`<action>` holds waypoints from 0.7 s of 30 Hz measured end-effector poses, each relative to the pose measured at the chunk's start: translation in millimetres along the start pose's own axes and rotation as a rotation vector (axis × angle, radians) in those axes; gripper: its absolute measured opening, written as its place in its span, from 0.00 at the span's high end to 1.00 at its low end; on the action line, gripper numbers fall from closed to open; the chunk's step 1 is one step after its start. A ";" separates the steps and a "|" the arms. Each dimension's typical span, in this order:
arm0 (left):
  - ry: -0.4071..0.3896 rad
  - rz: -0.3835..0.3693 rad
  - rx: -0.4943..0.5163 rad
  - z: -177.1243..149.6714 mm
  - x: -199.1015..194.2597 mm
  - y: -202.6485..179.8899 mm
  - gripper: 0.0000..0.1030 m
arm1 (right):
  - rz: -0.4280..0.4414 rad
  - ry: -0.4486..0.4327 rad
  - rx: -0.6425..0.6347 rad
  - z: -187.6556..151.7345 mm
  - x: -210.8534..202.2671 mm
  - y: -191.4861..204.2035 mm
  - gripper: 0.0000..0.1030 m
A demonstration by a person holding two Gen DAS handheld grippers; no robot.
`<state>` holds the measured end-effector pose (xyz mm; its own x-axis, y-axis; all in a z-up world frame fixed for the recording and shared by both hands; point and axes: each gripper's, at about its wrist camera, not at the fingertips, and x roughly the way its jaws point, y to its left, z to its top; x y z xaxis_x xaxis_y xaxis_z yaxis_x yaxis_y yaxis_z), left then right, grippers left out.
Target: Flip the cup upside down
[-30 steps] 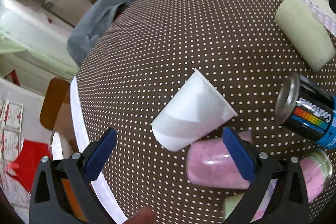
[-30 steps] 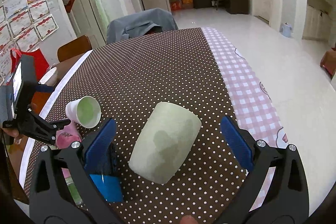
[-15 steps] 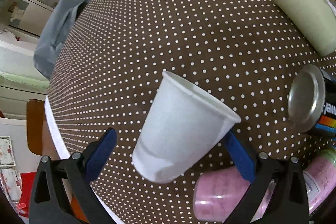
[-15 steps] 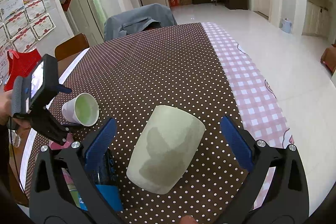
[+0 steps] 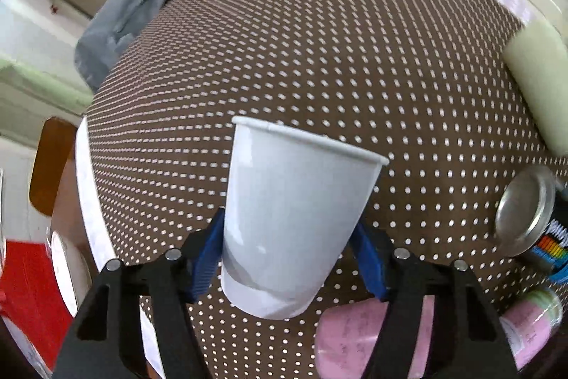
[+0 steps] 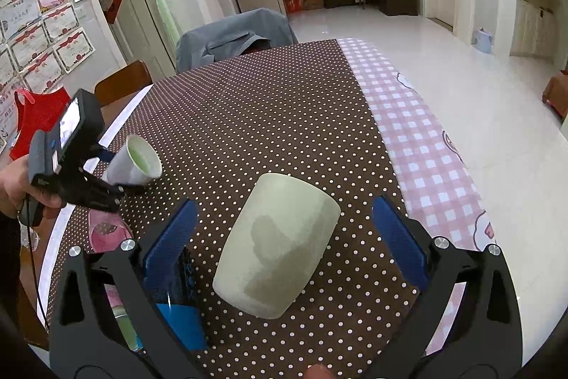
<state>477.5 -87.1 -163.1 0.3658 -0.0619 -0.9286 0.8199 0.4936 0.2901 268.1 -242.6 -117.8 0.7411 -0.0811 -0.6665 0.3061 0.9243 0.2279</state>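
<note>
My left gripper (image 5: 289, 249) is shut on a white paper cup (image 5: 291, 215), its blue pads pressed on the cup's lower sides, mouth pointing away. In the right wrist view the same cup (image 6: 133, 162) shows held off the table, tilted, with a green inside, in the left gripper (image 6: 106, 180). My right gripper (image 6: 280, 237) is open, its jaws on either side of a pale green cup (image 6: 277, 247) lying on its side on the brown dotted tablecloth (image 6: 266, 116), not touching it.
A can (image 5: 532, 222) and pink cups (image 5: 358, 340) lie near the table's front edge. The pale green cup (image 5: 539, 80) lies at the right. A chair with a grey cover (image 6: 234, 38) stands at the far end. A pink checked strip (image 6: 419, 144) runs along the right.
My left gripper has closed on the white cup and lifted it off the table, tilting it. The right gripper has stayed open around the green cup.
</note>
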 end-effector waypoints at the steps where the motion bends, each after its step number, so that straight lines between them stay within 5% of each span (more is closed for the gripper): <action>1: -0.008 0.001 -0.010 -0.1 -4.7 1.4 0.36 | 0.002 -0.003 -0.001 -0.4 -2.1 0.5 0.06; 11: -0.114 0.034 -0.058 -11.2 -74.0 -12.5 0.36 | 0.038 -0.049 -0.006 -8.5 -36.3 2.8 0.06; 21: -0.238 0.113 -0.021 -60.3 -166.3 -87.8 0.36 | 0.096 -0.105 -0.011 -32.0 -87.3 -5.1 0.06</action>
<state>318.1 -67.8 -48.1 0.5498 -0.2061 -0.8095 0.7594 0.5269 0.3817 182.7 -228.3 -83.4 0.8253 -0.0304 -0.5639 0.2249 0.9336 0.2789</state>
